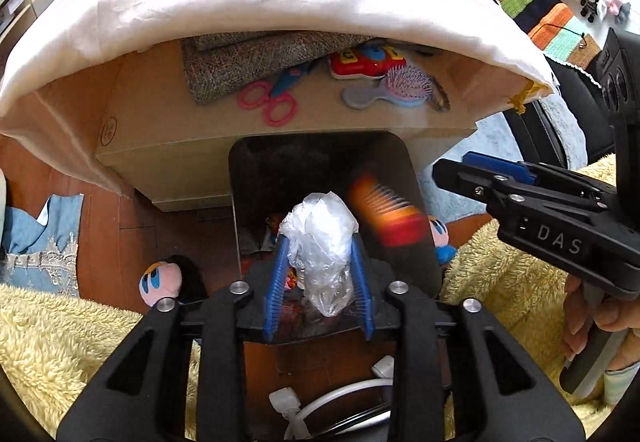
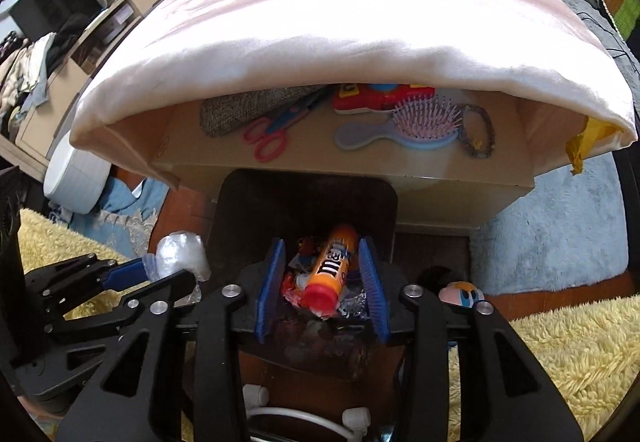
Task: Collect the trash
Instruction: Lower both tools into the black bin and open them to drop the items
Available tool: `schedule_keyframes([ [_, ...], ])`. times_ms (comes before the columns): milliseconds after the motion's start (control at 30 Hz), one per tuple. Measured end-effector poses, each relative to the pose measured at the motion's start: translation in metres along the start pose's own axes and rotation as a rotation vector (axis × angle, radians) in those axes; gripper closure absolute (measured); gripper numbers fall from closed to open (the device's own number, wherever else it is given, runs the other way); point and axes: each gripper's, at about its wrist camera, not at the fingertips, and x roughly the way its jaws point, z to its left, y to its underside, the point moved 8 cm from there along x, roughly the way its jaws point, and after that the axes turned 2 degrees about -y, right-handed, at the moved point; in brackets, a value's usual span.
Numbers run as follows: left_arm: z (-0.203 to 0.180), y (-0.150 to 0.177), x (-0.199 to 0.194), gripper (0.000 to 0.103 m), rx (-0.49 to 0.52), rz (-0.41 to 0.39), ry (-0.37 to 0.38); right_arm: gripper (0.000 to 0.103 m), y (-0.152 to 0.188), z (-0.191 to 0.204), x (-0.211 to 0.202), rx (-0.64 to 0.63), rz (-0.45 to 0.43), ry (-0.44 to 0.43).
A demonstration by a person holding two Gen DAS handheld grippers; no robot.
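My left tongs [image 1: 320,266] pinch crumpled clear plastic [image 1: 320,234] above the dark bin [image 1: 256,177]. My right tongs [image 2: 323,274] seem parted, the orange tube [image 2: 332,266] loose between them, over the bin.

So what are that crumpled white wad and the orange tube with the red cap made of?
The crumpled wad looks like thin clear plastic film: translucent, glossy, finely creased. The orange tube seems rigid with a smooth printed surface and a shiny red cap, probably plastic, though coated card is possible. Both hang over a dark bin, likely matte plastic.
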Motion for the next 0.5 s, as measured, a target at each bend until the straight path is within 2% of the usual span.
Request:
schedule_keyframes([
  [33,0.001,-0.001,-0.002,0.072,-0.003,-0.003,-0.005,0.059,-0.001,-0.002,-0.002,0.004,-0.008,0.008],
  [100,0.004,-0.003,-0.008,0.060,-0.008,-0.020,-0.020,0.050,-0.003,-0.007,-0.009,0.016,-0.031,0.021],
  [167,0.008,-0.007,-0.017,0.031,-0.015,-0.052,-0.049,0.039,-0.008,-0.012,-0.020,0.029,-0.067,0.039],
  [233,0.009,-0.011,-0.027,0.014,-0.017,-0.094,-0.058,0.029,-0.015,-0.017,-0.033,0.041,-0.109,0.052],
  [267,0.009,-0.014,-0.032,0.009,-0.016,-0.107,-0.060,0.026,-0.018,-0.019,-0.040,0.046,-0.131,0.059],
  [367,0.004,-0.020,-0.045,0.008,0.000,-0.134,-0.077,0.019,-0.029,-0.024,-0.063,0.059,-0.198,0.073],
  [500,0.002,-0.030,-0.065,0.008,-0.003,-0.170,-0.076,0.018,-0.044,-0.029,-0.092,0.068,-0.269,0.065],
])
